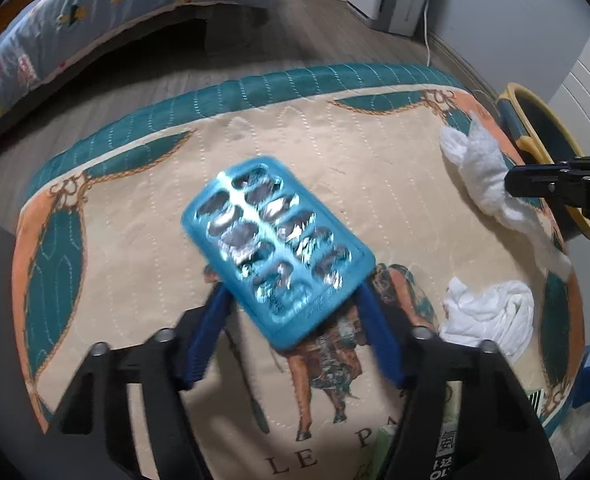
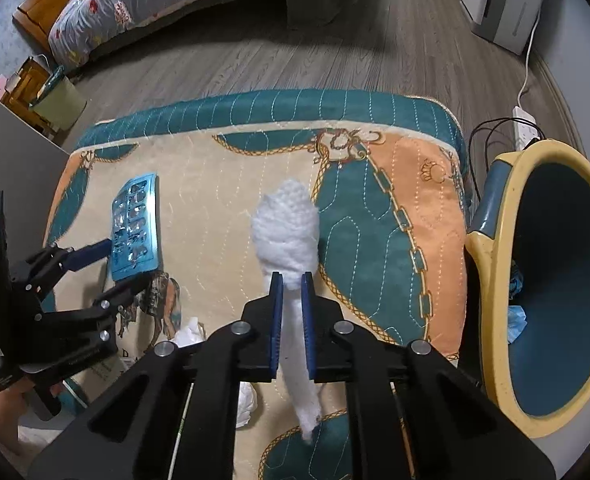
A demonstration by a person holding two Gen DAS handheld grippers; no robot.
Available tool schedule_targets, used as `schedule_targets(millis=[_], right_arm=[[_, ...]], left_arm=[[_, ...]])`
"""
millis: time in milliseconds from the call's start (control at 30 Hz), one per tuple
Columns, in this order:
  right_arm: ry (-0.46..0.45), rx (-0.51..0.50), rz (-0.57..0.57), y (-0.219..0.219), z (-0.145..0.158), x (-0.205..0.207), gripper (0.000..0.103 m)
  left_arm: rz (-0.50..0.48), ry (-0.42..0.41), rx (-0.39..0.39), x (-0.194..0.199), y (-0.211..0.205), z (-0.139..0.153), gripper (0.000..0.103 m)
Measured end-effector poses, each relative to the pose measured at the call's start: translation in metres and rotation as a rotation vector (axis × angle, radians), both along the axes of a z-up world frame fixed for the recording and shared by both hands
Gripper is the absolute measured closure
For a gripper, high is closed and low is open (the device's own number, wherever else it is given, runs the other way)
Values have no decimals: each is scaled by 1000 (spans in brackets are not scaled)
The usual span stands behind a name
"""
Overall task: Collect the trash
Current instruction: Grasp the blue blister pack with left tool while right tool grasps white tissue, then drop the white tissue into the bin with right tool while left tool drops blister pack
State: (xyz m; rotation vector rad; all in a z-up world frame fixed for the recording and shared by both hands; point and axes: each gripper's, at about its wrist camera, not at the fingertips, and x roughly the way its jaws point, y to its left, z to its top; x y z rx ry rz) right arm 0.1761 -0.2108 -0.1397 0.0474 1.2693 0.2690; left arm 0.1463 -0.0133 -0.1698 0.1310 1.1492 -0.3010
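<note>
A quilted mat (image 2: 223, 184) with a teal border covers the worktop. Just off the mat's right edge stands a bin (image 2: 491, 280) with a yellow rim and dark blue inside; some blue scraps (image 2: 517, 318) lie in it. Over the mat's left part, the left gripper (image 1: 291, 300) has its blue fingers (image 1: 211, 332) on both sides of an empty blue pill pack (image 1: 275, 248), holding it tilted off the mat. Nearer the bin, the right gripper (image 2: 292, 280) is clenched on a white tissue wad (image 2: 287, 228). Another crumpled tissue (image 1: 491, 316) lies on the mat.
</note>
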Motion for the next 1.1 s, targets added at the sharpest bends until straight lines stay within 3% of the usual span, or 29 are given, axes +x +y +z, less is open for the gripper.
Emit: schedule_targets(millis=[100,133,167,200,267,333,367,467,500,600,667,900,933,967,1100], right_arm=[[1,0,1,-1,1,0,94],[1,-1,0,-2,1,0,94],[2,-4,-2,-3,1,0,94],[7,-4,-3,-3,0,1,94],[9,-8,-9,-3,-2,1,94],[10,-15,-8,-2,-4,1,93],[11,-16,-11,-1,-6,1,87],[19,13,-12,1,-9,0,58],[12,18,-9,2,-9,-1,55],[7,32,18,8,-10,-2,55],[6,51,38,12,-10,-3,55],[-21,16,122,31,-20,-8,56],[-14,5,134,33,-23,-8,65],[-4,-14,143,35,-26,-9,81],[3,1,126,24,-19,-7,83]], left_arm=[[15,21,-17,-2,6,1,40],[32,34,-45,-2,10,1,30],[53,41,-67,-1,13,1,14],[85,35,-89,-1,16,3,8],[123,21,-115,3,15,7,7],[153,29,-92,11,9,5,7],[162,31,-78,14,7,4,7],[189,24,-54,25,-4,1,7],[198,25,-44,28,-7,0,7],[218,36,13,34,-14,-4,9],[207,19,32,34,-15,-3,25],[170,8,42,19,1,0,32],[173,11,40,18,3,1,33],[177,11,38,16,4,3,33],[177,-9,29,11,4,17,34]])
